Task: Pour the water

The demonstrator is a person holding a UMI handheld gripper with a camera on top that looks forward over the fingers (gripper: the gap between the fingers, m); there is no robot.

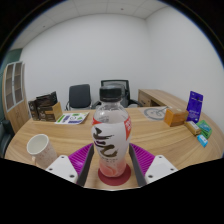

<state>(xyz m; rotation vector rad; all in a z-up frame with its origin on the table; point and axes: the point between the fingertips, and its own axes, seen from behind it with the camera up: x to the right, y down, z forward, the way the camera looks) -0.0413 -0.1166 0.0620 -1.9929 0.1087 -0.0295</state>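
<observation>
Standing upright on the table [150,135], the bottle [111,140] sits between the gripper [112,165] fingers, jaws wide with gaps both sides and holding nothing; an off-centre close could tip it toward the cup [40,149] nearby

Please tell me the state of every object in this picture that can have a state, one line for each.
bottle: upright, cap on, between the fingers.
gripper: fingers around the bottle; pressing or not cannot be told.
paper cup: upright on the table, open top, apart from the bottle, contents unclear.
office chairs: unoccupied, behind the table.
</observation>
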